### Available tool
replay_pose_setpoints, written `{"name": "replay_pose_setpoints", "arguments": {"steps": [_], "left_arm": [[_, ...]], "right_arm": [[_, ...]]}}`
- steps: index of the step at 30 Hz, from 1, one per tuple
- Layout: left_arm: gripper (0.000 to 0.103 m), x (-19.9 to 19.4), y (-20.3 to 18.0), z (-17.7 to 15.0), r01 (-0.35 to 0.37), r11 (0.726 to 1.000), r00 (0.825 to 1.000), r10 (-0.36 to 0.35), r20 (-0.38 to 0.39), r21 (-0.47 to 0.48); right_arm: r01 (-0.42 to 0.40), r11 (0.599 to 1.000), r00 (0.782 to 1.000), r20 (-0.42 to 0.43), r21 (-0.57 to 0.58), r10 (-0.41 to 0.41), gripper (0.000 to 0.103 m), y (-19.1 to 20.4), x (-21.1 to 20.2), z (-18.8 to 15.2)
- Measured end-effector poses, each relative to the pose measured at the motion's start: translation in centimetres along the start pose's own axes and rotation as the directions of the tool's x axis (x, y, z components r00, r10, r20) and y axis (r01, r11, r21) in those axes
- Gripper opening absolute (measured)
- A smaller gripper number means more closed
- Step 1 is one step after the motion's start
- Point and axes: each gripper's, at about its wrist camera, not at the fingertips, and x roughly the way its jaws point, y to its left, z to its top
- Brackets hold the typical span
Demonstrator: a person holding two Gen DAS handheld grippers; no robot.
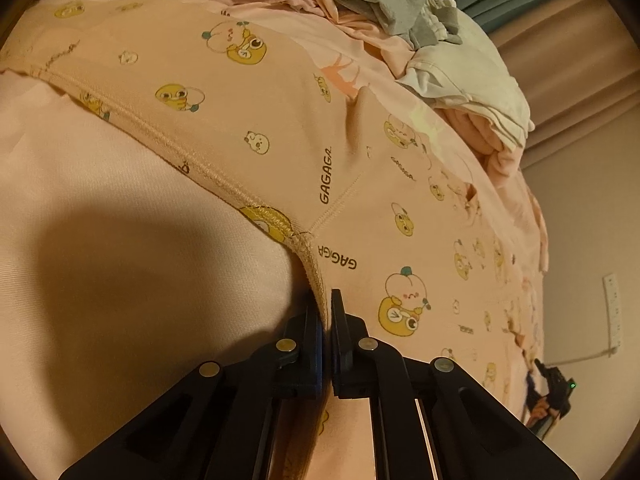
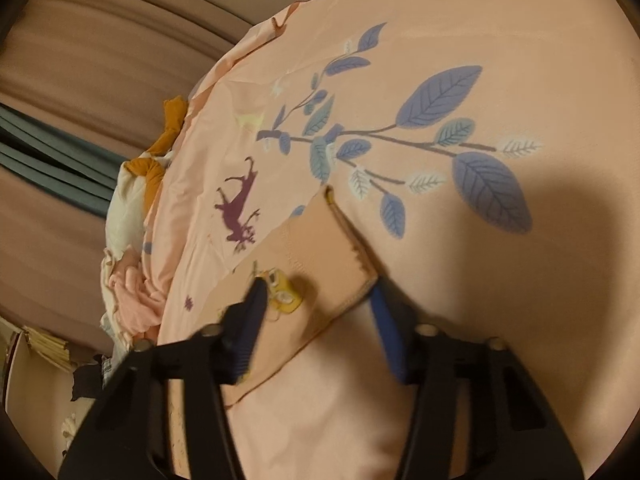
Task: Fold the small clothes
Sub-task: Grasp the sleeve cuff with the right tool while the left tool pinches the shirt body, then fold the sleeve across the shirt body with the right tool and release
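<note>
Garment: peach knit piece printed with yellow cartoon ducks (image 1: 248,128), spread flat across the middle of the left wrist view on your pink bedsheet with blue leaves and a purple deer (image 2: 420,92). It lies flat because a fold needs a smooth starting shape, and you take it at the hem so that two held points can carry one edge over evenly.

Left gripper (image 1: 329,312), lower centre of its frame: jaws nearly together, pinching the ribbed hem of the garment where it rises off the sheet into the pads. Grip looks firm.

Right gripper (image 2: 316,300), lower centre of its frame: jaws about a third apart, straddling a corner of the same peach cloth. The black finger (image 2: 256,292) touches the fabric beside a yellow duck print; the blue pad (image 2: 384,320) sits at the hem edge on the far side. Motion blur prevents judging whether both pads press yet, so treat this hold as not secured.

Heap of other small clothes, grey and white (image 1: 420,16), upper right of the left view: waiting, well apart from the working piece.
</note>
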Motion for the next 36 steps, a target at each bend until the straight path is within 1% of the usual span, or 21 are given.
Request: {"name": "replay_pose_setpoints", "arguments": {"steps": [1, 2, 3, 4, 6, 8, 11, 12, 13, 16, 17, 18, 19, 21, 22, 25, 27, 28, 30, 34, 36], "left_arm": [[0.007, -0.1, -0.3, -0.1, -0.020, 1.000, 1.000, 0.020, 0.009, 0.019], [0.007, -0.1, -1.0, -0.3, -0.056, 0.997, 0.998, 0.055, 0.023, 0.056], [0.007, -0.1, -1.4, -0.5, -0.083, 0.993, 0.996, 0.080, 0.036, 0.082], [0.006, -0.1, -1.9, -0.7, -0.112, 0.988, 0.993, 0.107, 0.051, 0.108], [0.006, 0.0, -2.3, -0.9, -0.139, 0.982, 0.989, 0.131, 0.064, 0.130], [0.006, -0.1, -1.9, -0.7, -0.126, 0.985, 0.991, 0.120, 0.057, 0.116], [0.006, -0.1, -0.9, -0.3, -0.074, 0.994, 0.997, 0.072, 0.027, 0.079], [0.006, -0.1, -0.8, -0.3, -0.067, 0.995, 0.998, 0.066, 0.023, 0.071], [0.006, -0.1, -0.8, -0.4, -0.064, 0.996, 0.998, 0.063, 0.022, 0.069], [0.006, -0.1, -0.8, -0.6, -0.071, 0.995, 0.997, 0.069, 0.033, 0.066], [0.006, -0.2, -0.9, -0.7, -0.077, 0.995, 0.997, 0.075, 0.035, 0.063], [0.006, -0.1, -1.1, -0.7, -0.089, 0.993, 0.995, 0.087, 0.039, 0.072], [0.006, -0.1, -1.4, -0.8, -0.102, 0.991, 0.994, 0.099, 0.045, 0.088], [0.006, -0.1, -1.6, -0.9, -0.118, 0.987, 0.992, 0.112, 0.058, 0.112], [0.006, -0.1, -1.6, -0.9, -0.118, 0.987, 0.992, 0.112, 0.060, 0.112], [0.006, -0.1, -1.4, -0.7, -0.105, 0.989, 0.994, 0.100, 0.053, 0.102], [0.006, 0.0, -1.0, -0.5, -0.082, 0.993, 0.996, 0.079, 0.040, 0.083], [0.006, 0.0, -0.8, -0.4, -0.070, 0.995, 0.997, 0.068, 0.035, 0.071], [0.006, 0.0, -0.4, -0.3, -0.051, 0.997, 0.998, 0.050, 0.025, 0.052], [0.006, 0.0, -0.2, -0.2, -0.032, 0.999, 0.999, 0.031, 0.017, 0.030], [0.006, -0.1, -0.2, -0.2, -0.031, 0.999, 0.999, 0.030, 0.017, 0.028]], "right_arm": [[0.019, 1.000, 1.000, 0.004, -0.004, -0.019, 0.027, -0.1, 0.3, 0.1], [0.032, 0.999, 0.999, 0.006, -0.004, -0.032, 0.016, -0.3, 0.5, 0.2], [0.037, 0.999, 0.999, 0.011, 0.000, -0.037, 0.009, -0.4, 0.6, 0.2], [0.025, 1.000, 1.000, 0.014, 0.008, -0.025, 0.008, -0.7, 0.6, 0.3], [0.012, 1.000, 1.000, 0.014, 0.000, -0.012, 0.008, -0.7, 0.4, 0.3], [0.018, 0.999, 1.000, 0.015, -0.028, -0.017, 0.007, 0.0, 0.2, 0.2], [0.040, 0.996, 0.999, 0.013, -0.078, -0.039, 0.006, 2.3, 0.0, -0.3], [0.044, 0.993, 0.999, 0.014, -0.108, -0.043, 0.006, 3.6, -0.1, -0.6], [0.027, 0.990, 1.000, 0.013, -0.142, -0.025, 0.006, 5.2, -0.1, -1.0], [-0.072, 0.969, 0.997, -0.008, -0.237, 0.072, 0.006, 10.8, -0.1, -2.5], [-0.112, 0.953, 0.994, -0.026, -0.282, 0.109, 0.006, 13.5, -0.1, -3.5], [-0.136, 0.934, 0.991, -0.048, -0.329, 0.127, 0.006, 16.3, 0.1, -4.8], [-0.146, 0.922, 0.989, -0.063, -0.359, 0.132, 0.006, 18.0, 0.2, -5.7], [-0.189, 0.871, 0.981, -0.124, -0.453, 0.148, 0.005, 23.4, 0.9, -9.2], [-0.208, 0.854, 0.977, -0.148, -0.477, 0.155, 0.005, 24.8, 1.2, -10.4], [-0.261, 0.787, 0.958, -0.250, -0.560, 0.139, 0.005, 30.6, 2.9, -16.5], [-0.285, 0.750, 0.947, -0.296, -0.597, 0.125, 0.005, 32.9, 4.0, -19.8], [-0.309, 0.723, 0.935, -0.334, -0.618, 0.114, 0.005, 34.3, 4.9, -22.3], [-0.343, 0.691, 0.917, -0.386, -0.636, 0.100, 0.005, 35.7, 6.1, -25.5], [-0.375, 0.642, 0.890, -0.454, -0.669, 0.047, 0.005, 37.6, 8.5, -31.6], [-0.399, 0.618, 0.871, -0.490, -0.677, 0.025, 0.005, 38.3, 9.5, -34.5]]}}
